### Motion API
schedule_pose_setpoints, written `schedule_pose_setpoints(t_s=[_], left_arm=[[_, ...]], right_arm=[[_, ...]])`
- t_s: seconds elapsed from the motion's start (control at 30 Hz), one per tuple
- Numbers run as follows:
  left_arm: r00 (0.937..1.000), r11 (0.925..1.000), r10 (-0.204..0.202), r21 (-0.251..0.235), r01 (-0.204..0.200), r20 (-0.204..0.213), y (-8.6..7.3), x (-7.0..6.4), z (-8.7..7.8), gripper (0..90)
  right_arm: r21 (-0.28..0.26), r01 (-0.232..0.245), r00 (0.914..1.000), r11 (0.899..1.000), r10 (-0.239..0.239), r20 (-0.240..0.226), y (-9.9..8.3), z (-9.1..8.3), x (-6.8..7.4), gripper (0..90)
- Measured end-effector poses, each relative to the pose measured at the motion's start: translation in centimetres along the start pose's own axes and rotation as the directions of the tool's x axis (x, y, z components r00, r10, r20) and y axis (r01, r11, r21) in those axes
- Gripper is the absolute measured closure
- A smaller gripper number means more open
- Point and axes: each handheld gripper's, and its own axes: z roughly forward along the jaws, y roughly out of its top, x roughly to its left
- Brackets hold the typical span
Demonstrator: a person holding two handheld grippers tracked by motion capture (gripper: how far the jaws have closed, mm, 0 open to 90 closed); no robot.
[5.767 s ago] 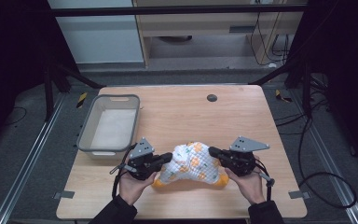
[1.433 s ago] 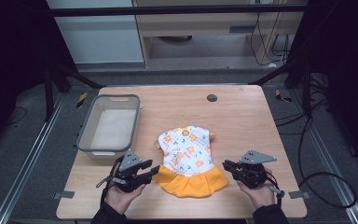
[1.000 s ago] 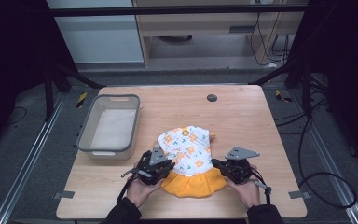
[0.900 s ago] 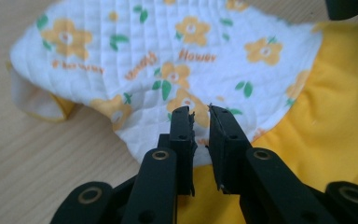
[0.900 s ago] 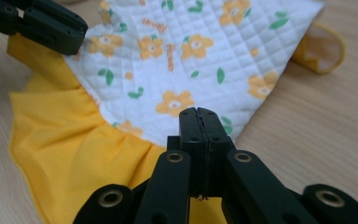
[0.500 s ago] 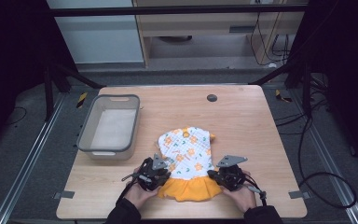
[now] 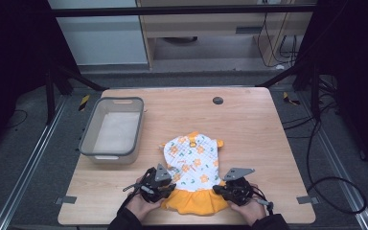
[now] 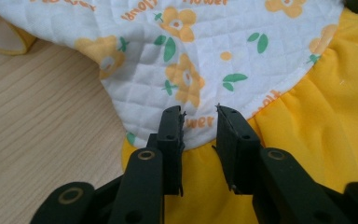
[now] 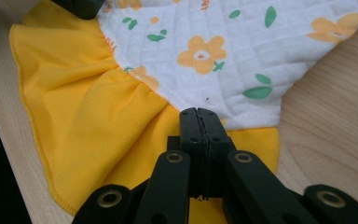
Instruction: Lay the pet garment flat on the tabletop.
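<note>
Garment: the small dress [image 7: 192, 168] is lying flat on the desk [image 7: 249, 124], near the front edge, right of the grey bin [image 7: 112, 130].
Long axis: the dress is running front to back, neckline pointing away from the person, yellow skirt [image 7: 191, 200] pointing toward them.
Left gripper [image 8: 198, 122]: its jaws are standing partly open, straddling the seam where the white quilted bodice [image 8: 200, 56] is meeting the skirt; nothing is being gripped.
Right gripper [image 9: 199, 122]: its jaws are pressing together at the same seam on the opposite side; whether cloth is pinched between them cannot be told.
Key relation: the dress is lying between the two grippers, one at each end of the waist seam, equally near.
</note>
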Motion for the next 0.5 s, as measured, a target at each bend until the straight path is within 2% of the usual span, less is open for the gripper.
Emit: schedule_pose_setpoints(t_s=[0.13,0.23,0.27,0.4,0.5], left_arm=[[1.0000,0.9999,-0.002,-0.016,0.002,0.004,0.0,0.0,-0.9,66.2],[0.9999,0.9968,-0.016,-0.078,0.016,-0.003,0.4,0.6,-2.4,64.1],[0.9996,0.9947,-0.024,-0.100,0.022,-0.014,0.6,0.9,-2.9,63.3],[0.9954,0.9834,-0.077,-0.169,0.066,-0.058,2.0,3.3,-4.2,60.8],[0.9876,0.9764,-0.116,-0.195,0.094,-0.105,3.4,5.2,-4.2,59.8]], right_arm=[[-0.014,0.004,1.0000,1.000,-0.004,0.006,0.1,-0.2,0.2,86.2],[-0.066,0.011,0.9996,0.998,-0.010,0.025,0.5,-1.0,-0.1,86.3],[-0.090,0.017,0.9991,0.996,-0.014,0.040,0.7,-1.3,-0.3,86.4],[-0.176,0.003,0.9931,0.984,0.017,0.116,2.0,-2.6,-2.1,86.1],[-0.215,-0.015,0.9843,0.976,0.052,0.168,2.9,-3.1,-3.6,84.8]])
